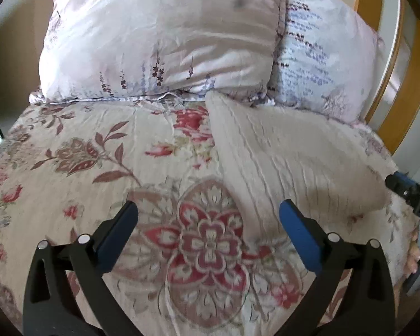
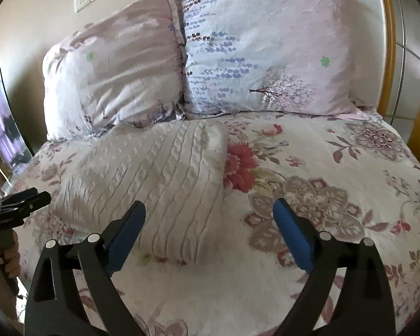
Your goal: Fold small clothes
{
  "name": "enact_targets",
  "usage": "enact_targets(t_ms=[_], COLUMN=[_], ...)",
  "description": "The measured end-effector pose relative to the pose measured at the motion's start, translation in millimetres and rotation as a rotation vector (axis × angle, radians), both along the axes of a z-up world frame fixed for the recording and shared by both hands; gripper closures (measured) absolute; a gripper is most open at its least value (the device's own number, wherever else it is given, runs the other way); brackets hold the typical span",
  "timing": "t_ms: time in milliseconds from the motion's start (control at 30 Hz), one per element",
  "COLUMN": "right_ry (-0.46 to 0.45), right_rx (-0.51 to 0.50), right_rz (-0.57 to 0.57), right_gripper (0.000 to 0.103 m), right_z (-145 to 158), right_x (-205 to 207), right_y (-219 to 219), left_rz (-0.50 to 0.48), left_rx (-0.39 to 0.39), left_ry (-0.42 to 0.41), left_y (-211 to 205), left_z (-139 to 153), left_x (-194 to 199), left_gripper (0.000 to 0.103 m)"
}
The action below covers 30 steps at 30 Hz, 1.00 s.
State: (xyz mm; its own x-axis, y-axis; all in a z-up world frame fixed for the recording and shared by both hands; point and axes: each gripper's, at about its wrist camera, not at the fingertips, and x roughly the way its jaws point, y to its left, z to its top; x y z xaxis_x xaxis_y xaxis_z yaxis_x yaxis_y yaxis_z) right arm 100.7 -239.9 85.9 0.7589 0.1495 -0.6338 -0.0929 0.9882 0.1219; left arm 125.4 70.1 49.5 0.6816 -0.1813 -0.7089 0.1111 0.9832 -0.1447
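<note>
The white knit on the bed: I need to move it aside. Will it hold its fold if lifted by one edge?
Probably not. The knit looks soft and creased, so it would likely droop and unfold. Its cable texture should grip well, not slip.

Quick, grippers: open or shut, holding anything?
Left gripper: open, holding nothing.
Right gripper: open, holding nothing; the sweater lies free on the bed.

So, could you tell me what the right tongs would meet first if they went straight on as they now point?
Probably the right edge of the white knit garment on the bedspread; the right tongs are open and empty.
</note>
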Motion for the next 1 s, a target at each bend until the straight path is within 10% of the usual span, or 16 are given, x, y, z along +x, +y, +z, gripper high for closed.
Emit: enact_targets(t_ms=[200,1000], right_ry=[0.006,0.238], right_rx=[0.007,-0.103], right_rz=[-0.018,-0.024], right_gripper=[0.001,0.001], right_z=[-8.5,-55.6], right_x=[-20.2,-7.7], right_y=[8.7,51.3], left_rz=[-0.026,-0.041], left_rx=[0.113,0.154], left_ry=[0.022,0.172], left_y=[-26.1,-56.7], left_z=[-6.0,-38.0], left_x=[-23.4,-14.5], left_gripper=[0.002,0.002])
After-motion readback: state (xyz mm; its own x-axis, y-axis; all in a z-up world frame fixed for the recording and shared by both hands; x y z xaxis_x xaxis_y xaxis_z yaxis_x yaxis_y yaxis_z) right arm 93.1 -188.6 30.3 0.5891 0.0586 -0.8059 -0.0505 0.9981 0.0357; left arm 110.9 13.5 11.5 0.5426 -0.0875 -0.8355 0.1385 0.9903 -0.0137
